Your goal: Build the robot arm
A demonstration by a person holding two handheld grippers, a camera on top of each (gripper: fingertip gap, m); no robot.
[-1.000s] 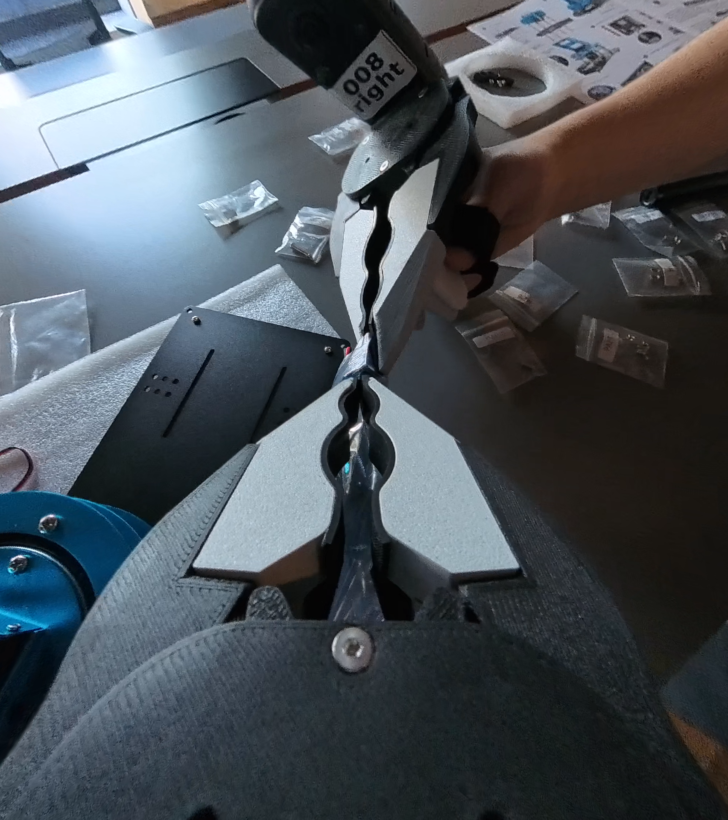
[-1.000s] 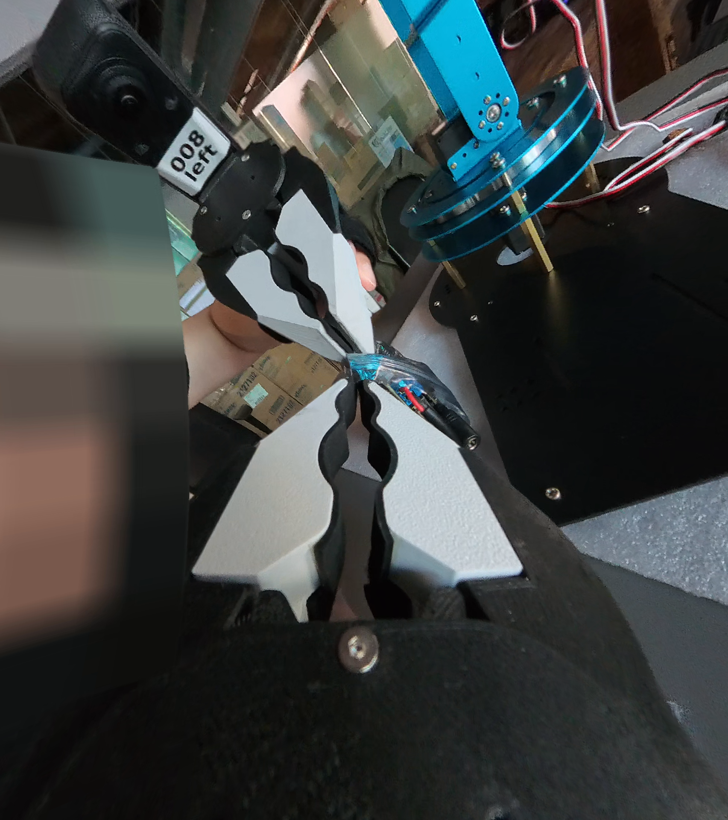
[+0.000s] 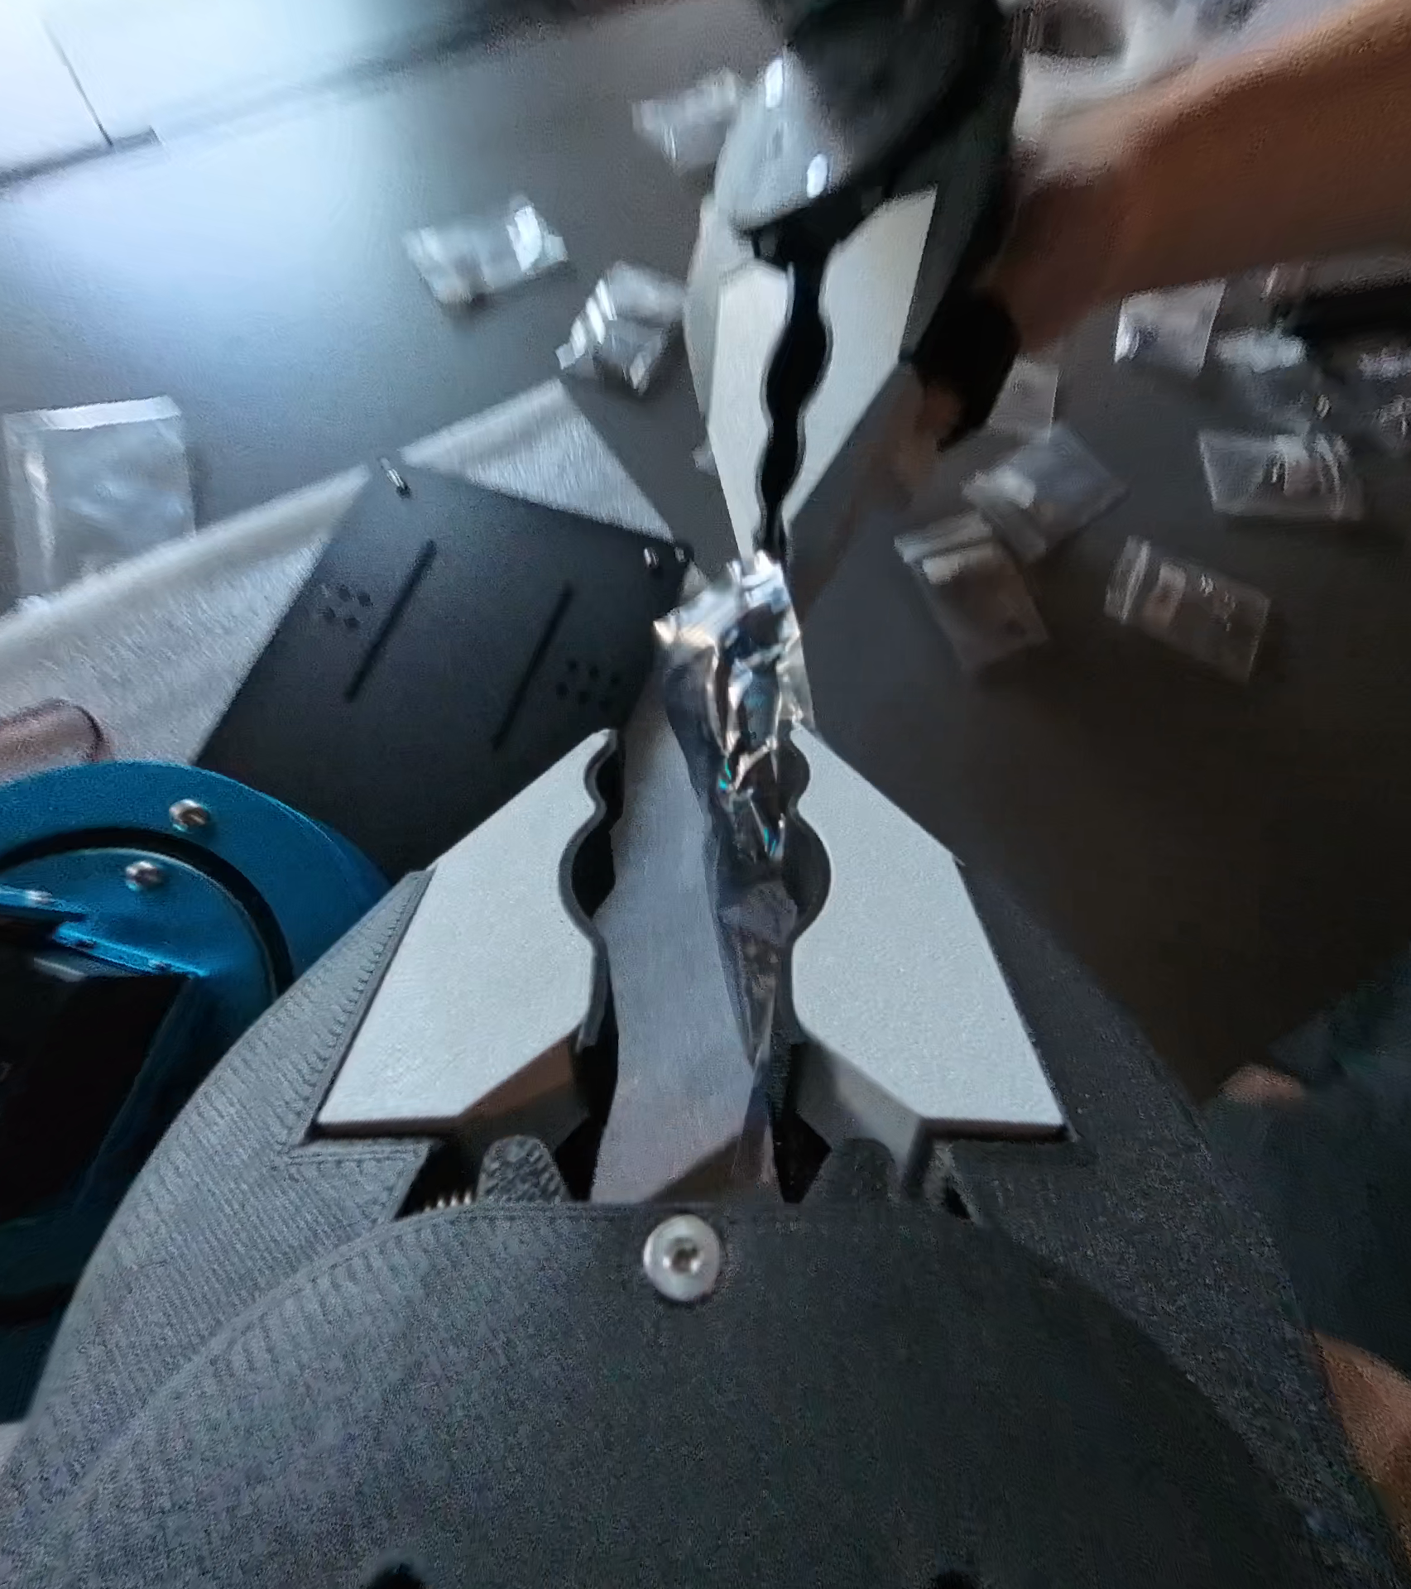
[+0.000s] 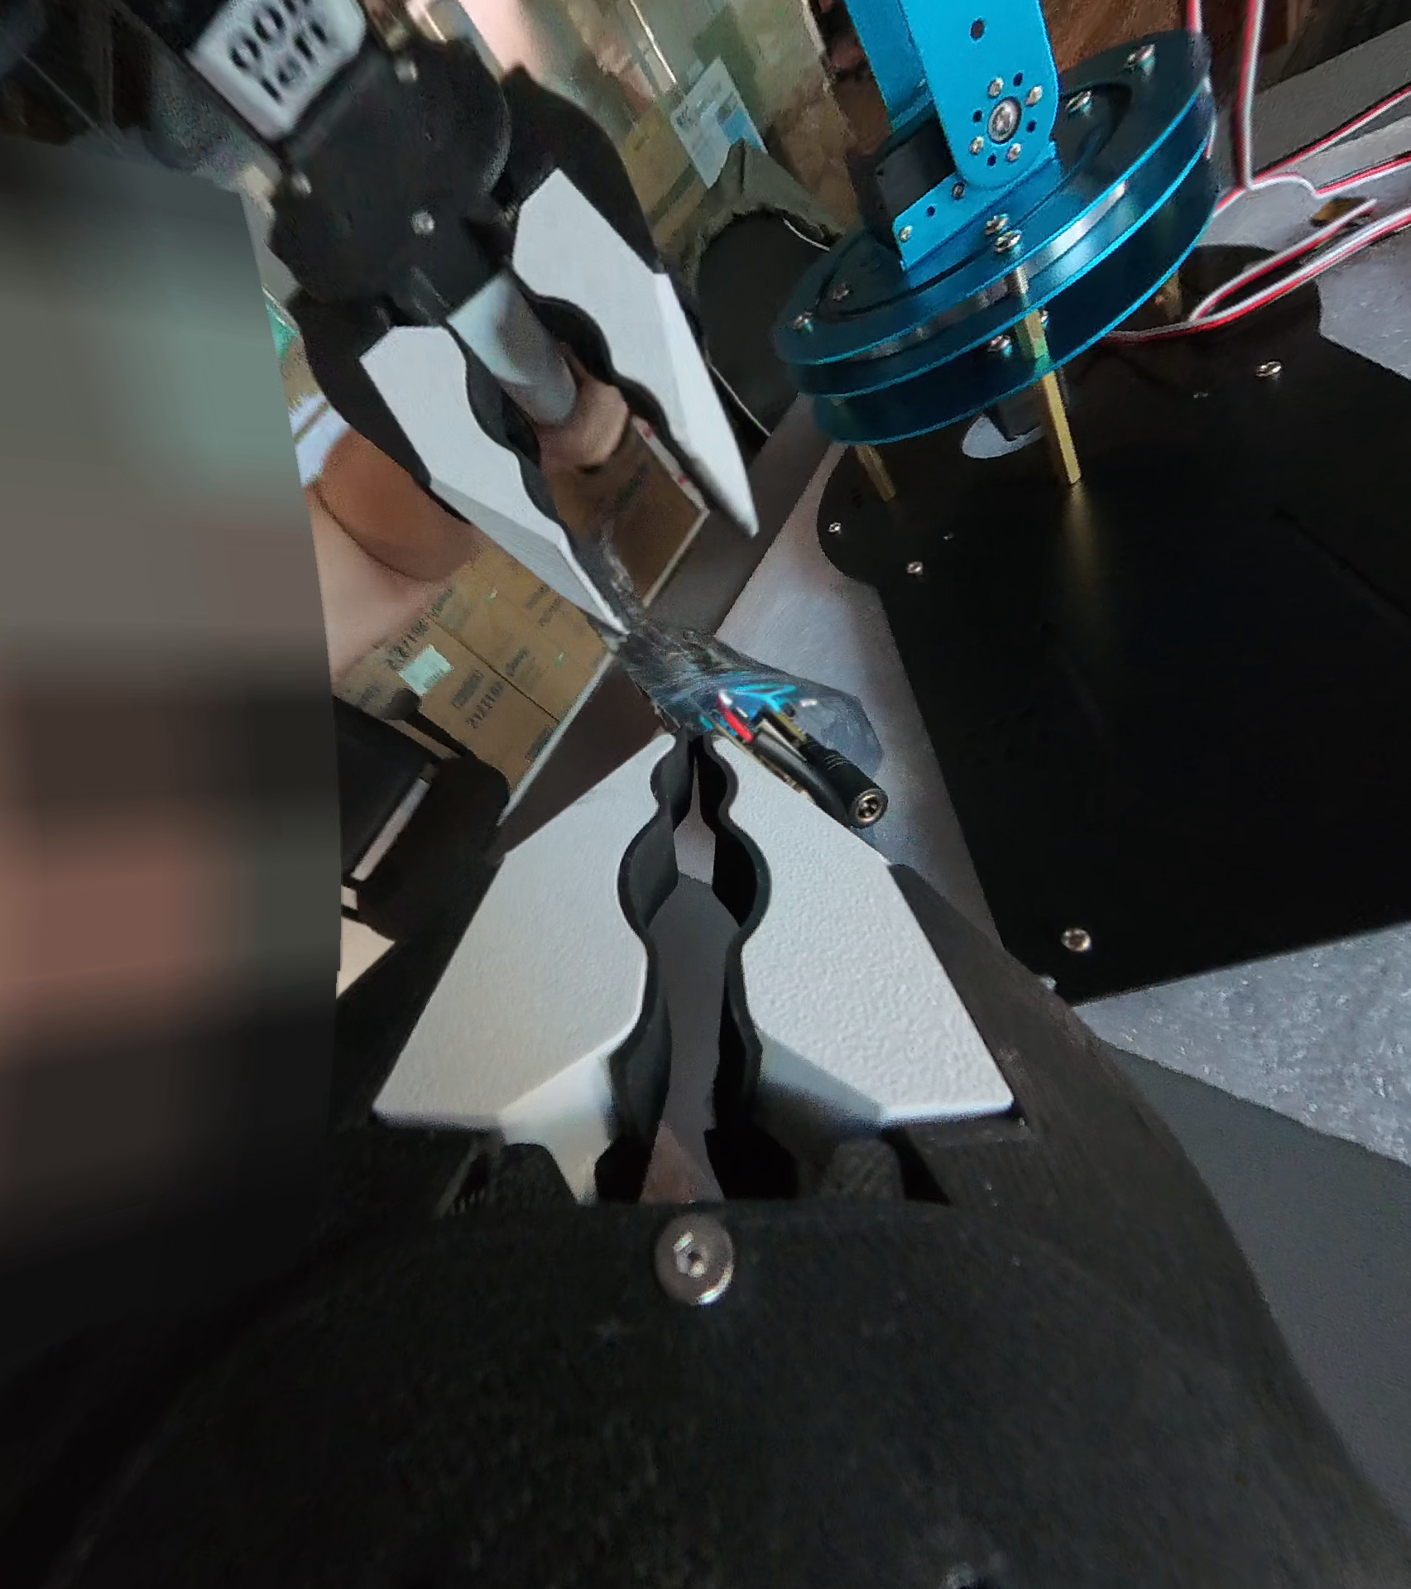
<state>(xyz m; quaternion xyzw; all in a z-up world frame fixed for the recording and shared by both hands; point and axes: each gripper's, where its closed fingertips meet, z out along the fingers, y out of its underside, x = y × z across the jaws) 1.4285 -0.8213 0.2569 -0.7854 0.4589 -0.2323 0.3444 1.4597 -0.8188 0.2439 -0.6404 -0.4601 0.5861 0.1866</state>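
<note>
A small clear plastic bag (image 4: 770, 705) holds a cable with red and blue wires and a black barrel plug. My right gripper (image 4: 689, 744) is shut on one end of the bag, which hangs beyond its tips. In the left wrist view, blurred by motion, the right gripper (image 3: 766, 542) pinches the far end of the bag (image 3: 736, 688). My left gripper (image 3: 702, 739) is open, and the bag trails along the inside of its right finger (image 3: 882, 903). In the right wrist view the left gripper (image 4: 684, 576) stands open, its lower finger against the bag.
A blue round turntable with a bracket (image 4: 1003, 284) stands on brass posts over a black plate (image 4: 1200, 688), on grey foam (image 4: 1329, 1015). Red, white and black wires (image 4: 1329, 155) run off it. Several small hardware bags (image 3: 1183, 602) lie on the dark table beyond. One gripper's finger ends stand about 5 centimetres off the other's.
My left gripper has opened and let go of the bag. My right gripper has kept its hold, and the two grippers have drawn farther apart.
</note>
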